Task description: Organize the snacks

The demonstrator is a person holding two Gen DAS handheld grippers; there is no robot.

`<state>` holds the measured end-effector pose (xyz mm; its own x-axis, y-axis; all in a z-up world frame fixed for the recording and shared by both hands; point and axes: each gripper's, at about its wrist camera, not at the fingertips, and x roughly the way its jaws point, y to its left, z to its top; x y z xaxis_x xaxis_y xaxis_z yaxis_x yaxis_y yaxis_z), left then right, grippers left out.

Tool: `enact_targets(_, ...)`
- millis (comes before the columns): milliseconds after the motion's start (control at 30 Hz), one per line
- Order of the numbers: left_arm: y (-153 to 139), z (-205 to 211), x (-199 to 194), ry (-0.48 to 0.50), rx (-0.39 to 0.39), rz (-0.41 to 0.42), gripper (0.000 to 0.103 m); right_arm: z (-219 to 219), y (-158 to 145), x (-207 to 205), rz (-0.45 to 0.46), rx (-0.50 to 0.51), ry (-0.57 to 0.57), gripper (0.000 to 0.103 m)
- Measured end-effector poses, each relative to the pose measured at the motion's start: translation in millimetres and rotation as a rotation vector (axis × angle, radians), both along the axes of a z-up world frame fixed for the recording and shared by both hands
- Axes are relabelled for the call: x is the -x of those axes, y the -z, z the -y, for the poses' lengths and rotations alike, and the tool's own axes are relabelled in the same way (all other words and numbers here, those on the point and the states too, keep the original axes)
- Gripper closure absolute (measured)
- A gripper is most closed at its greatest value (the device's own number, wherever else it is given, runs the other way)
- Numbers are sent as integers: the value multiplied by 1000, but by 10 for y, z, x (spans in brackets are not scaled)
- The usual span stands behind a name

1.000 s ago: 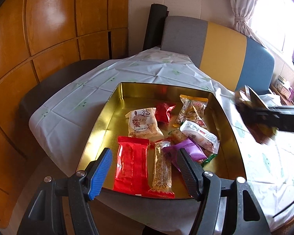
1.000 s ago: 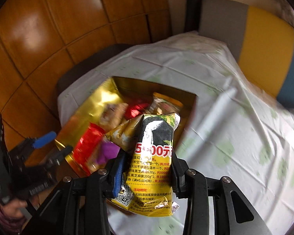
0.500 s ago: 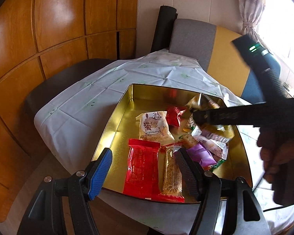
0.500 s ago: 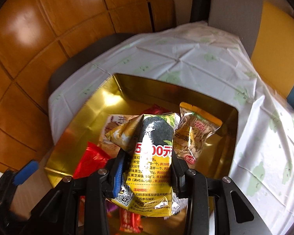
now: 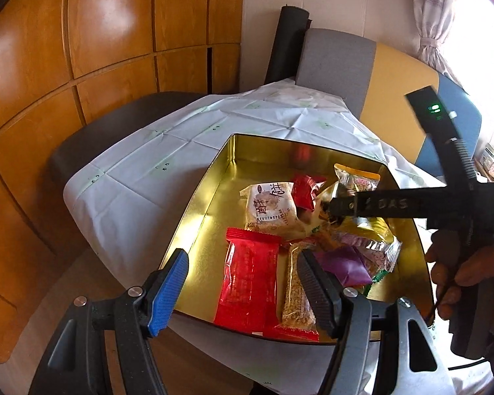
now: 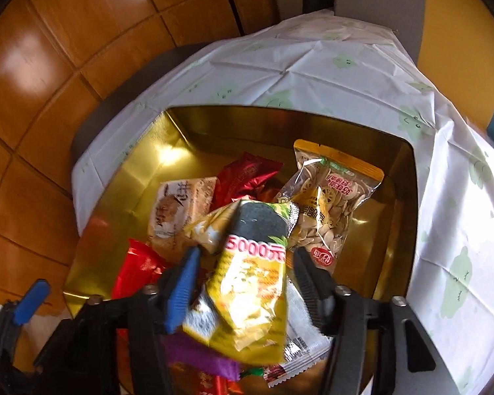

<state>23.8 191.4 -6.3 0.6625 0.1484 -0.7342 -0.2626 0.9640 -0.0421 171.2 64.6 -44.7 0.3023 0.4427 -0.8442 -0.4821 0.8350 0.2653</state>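
A gold tin [image 5: 214, 177] on the table holds several snacks: a long red packet [image 5: 247, 283], a grain bar [image 5: 296, 289], a purple packet [image 5: 342, 263], a white pastry packet [image 5: 270, 204] and a seed packet [image 6: 326, 204]. My right gripper [image 6: 246, 253] hangs low over the tin [image 6: 122, 191]. Its jaws are opening, and a yellow packet [image 6: 250, 283] lies loose between them on the pile, with a gap at each pad. My left gripper [image 5: 243, 256] stands open above the tin's near edge with nothing in it.
A white tablecloth with green prints [image 5: 148, 177] covers the table. A grey, yellow and blue chair back [image 5: 339, 62] stands behind it, and a dark chair [image 5: 115, 118] to the left. Wooden panels line the wall. A person's hand [image 5: 461, 270] grips the right tool.
The right gripper came in over the tin and sank with the yellow packet. Its jaws then spread, and the packet now lies free between them. The left gripper has hardly moved.
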Motion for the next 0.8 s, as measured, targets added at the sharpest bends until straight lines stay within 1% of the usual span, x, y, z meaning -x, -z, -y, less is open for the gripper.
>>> enact_targets(133,-22,5,18,-6,-5,8,34,90,-125,117,33,-27,6,36)
enact_targets(333,-90,62,40,-2,-25,26,34,262,-220,302,70,-50,32,36)
enact_targets(467,-145,136,83,7,-34,46,34,408,-289,506,126,-43,58,35)
enact_targets(633,-228,255,170,7,-64,83,34,639,-391,822,220,-25,116,28)
enact_targets(767,-249,351,225,-13,-88,88,34,836,-464,1087,284,-23,159,23)
enact_targets(800,-250,385,239,-16,-98,87,33,873,-470,1150,296,-17,166,21)
